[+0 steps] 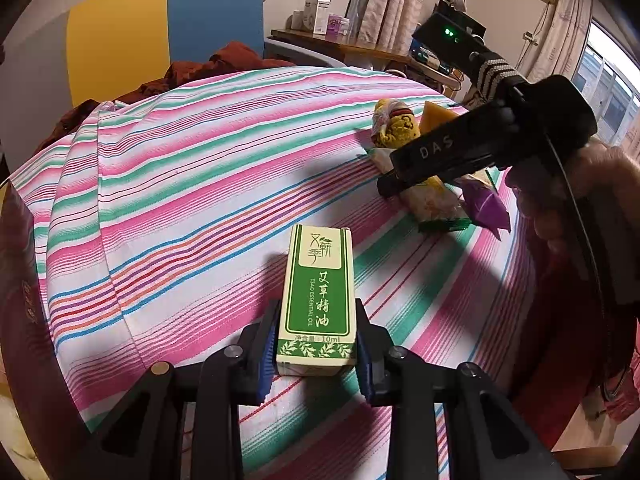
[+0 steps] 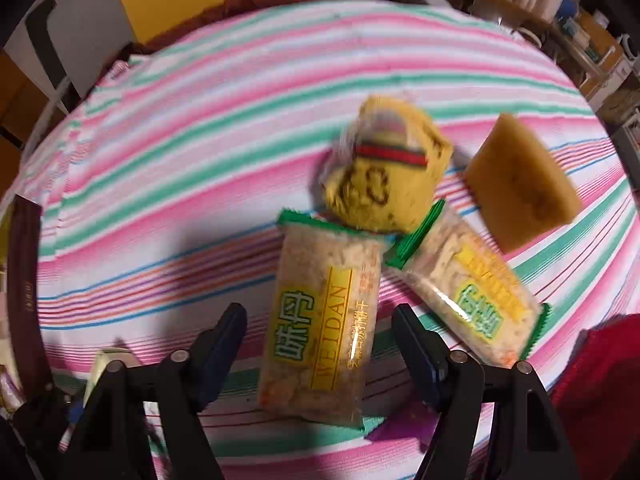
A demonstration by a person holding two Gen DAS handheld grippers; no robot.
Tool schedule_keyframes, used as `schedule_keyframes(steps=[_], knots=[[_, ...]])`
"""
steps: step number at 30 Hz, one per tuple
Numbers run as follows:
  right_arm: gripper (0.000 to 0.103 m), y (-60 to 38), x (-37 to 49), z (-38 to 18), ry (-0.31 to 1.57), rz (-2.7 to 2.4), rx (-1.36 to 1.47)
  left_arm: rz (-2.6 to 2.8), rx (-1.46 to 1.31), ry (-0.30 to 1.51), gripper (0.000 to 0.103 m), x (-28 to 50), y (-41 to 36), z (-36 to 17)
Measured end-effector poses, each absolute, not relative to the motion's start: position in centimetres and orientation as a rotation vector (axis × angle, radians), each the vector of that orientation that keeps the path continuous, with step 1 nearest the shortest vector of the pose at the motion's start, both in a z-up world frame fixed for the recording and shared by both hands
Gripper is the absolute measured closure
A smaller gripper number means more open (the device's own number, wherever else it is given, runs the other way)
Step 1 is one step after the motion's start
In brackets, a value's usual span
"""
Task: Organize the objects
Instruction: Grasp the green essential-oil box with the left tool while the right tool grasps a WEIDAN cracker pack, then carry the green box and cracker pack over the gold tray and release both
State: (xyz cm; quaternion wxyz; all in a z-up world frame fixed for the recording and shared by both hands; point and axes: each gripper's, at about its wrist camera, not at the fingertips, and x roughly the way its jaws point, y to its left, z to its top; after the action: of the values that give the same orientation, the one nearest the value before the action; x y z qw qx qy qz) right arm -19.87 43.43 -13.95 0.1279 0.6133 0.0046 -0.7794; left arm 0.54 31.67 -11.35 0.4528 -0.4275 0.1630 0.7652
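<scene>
A green and cream essential oil box (image 1: 318,292) stands tilted above the striped cloth (image 1: 180,200), with my left gripper (image 1: 317,312) shut on its lower sides. My right gripper (image 2: 320,314) points down over a pile of snacks. Its fingers straddle a clear rice-cracker pack (image 2: 316,272), with gaps on both sides. A second cracker pack (image 2: 472,292) lies to the right. A yellow wrapped item (image 2: 384,176) and an orange-brown block (image 2: 520,184) lie beyond them. In the left wrist view the right gripper (image 1: 386,176) hovers over the same pile.
A purple packet (image 2: 400,424) lies under the near end of the pile. A dark brown box (image 2: 24,280) stands at the cloth's left edge. Red fabric (image 1: 224,60) is bunched at the far edge, and a cluttered desk (image 1: 340,44) stands behind it.
</scene>
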Motion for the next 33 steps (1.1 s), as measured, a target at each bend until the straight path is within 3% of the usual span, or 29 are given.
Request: schedule_keyframes(steps=[5,20,33], knots=[[0.054,42.6,-19.4,-13.6,0.125,-2.294,1.707,1.894,-1.047,0.374,0.071,0.3,31.5,-11.6],[0.055,41.4,-16.8,-11.6,0.071,-2.145,1.499,1.973,-0.996,0.333,0.073,1.5,29.2,-8.0],[0.055,38.8,-15.3,-9.5,0.065,-2.128,1.379,2.208,-0.961,0.163,0.072,-0.2,21.1,-2.5]])
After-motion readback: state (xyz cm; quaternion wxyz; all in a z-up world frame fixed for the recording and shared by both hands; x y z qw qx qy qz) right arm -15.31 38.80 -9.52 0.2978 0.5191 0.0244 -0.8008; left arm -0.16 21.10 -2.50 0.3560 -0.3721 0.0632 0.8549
